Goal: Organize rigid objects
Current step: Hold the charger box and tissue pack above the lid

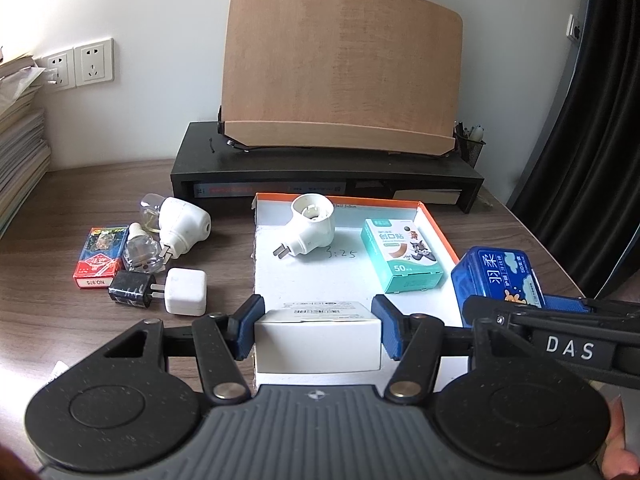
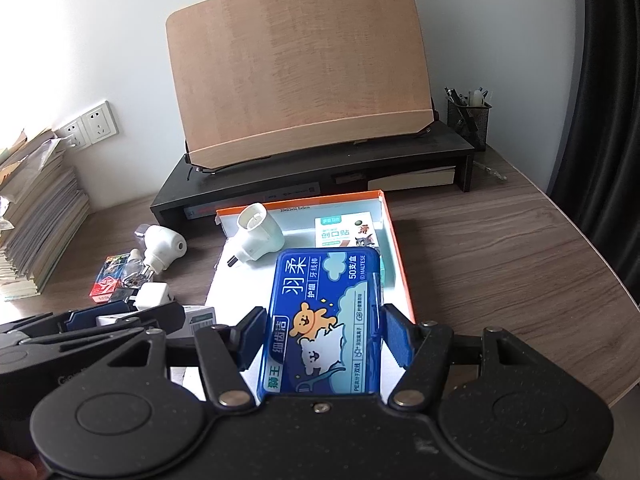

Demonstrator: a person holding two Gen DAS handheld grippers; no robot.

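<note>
While each claw grips, left (image 1: 318, 326) holds white box (image 1: 318, 344), right (image 2: 324, 334) blue case (image 2: 326, 320).

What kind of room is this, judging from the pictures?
Probably a home study or office desk: a wooden book stand on a black monitor riser, stacked books, and a mesh pen holder.

Home study or small office corner, by the looks. Wood-grain desk (image 1: 100, 184) vs a plain white wall w/ two double wall sockets (image 1: 80, 66). Black monitor riser (image 1: 320, 160) at the back carries a wooden book stand (image 1: 340, 60), w/ papers tucked underneath. Tall stack of books (image 2: 36, 220) and notebooks at the left edge, mesh pen cup (image 2: 468, 118) on the right (pens inside). Dark curtain (image 1: 592, 100) hangs at far right. Daylight, domestic clutter, no lab or shop kit.
</note>
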